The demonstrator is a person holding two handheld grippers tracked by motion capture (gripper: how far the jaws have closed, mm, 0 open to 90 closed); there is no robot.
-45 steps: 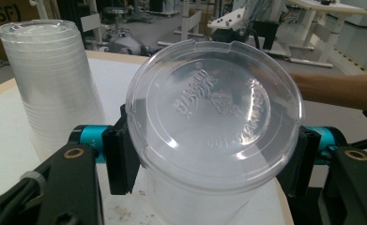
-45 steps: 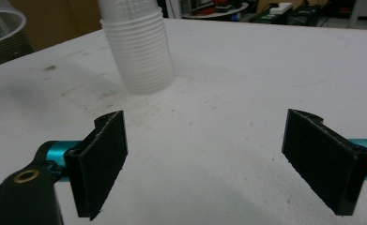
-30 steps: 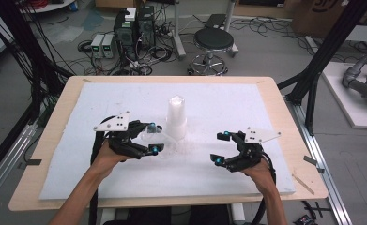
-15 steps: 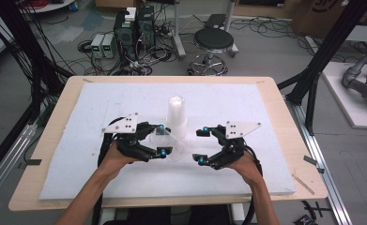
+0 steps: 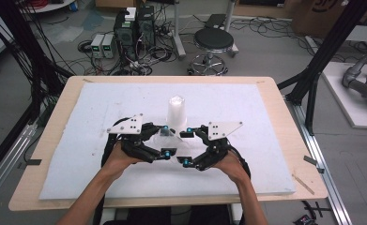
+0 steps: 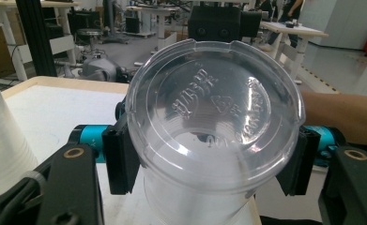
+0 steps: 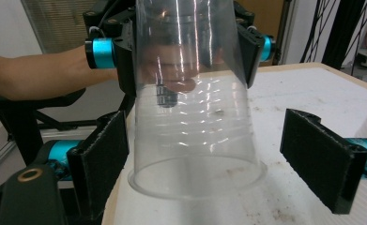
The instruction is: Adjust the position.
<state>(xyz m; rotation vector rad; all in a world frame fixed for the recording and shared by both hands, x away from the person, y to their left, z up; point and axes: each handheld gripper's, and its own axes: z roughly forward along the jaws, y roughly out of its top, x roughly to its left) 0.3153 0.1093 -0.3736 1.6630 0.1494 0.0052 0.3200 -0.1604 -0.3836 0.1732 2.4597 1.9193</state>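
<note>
A clear plastic cup (image 6: 214, 108) lies level above the white mat, its base toward the left gripper view's camera. My left gripper (image 5: 166, 139) is shut on the cup's narrow end, a pad on each side (image 6: 120, 159). In the right gripper view the cup (image 7: 195, 117) points its wide rim at the camera, with the left gripper (image 7: 186, 51) clamped on it behind. My right gripper (image 7: 209, 164) stands open around the rim and has just been closing; its right pad (image 7: 322, 159) is clear of the rim. In the high view the right gripper (image 5: 187, 146) faces the left one.
A stack of white cups (image 5: 175, 112) stands upside down on the mat just behind the two grippers, and shows at the left edge of the left gripper view (image 6: 3, 136). The white mat (image 5: 265, 117) covers most of the wooden table (image 5: 54, 122).
My right gripper has moved left across the mat toward the left one, and its jaws now flank the cup's rim. The left gripper has kept hold of the cup and barely moved.
</note>
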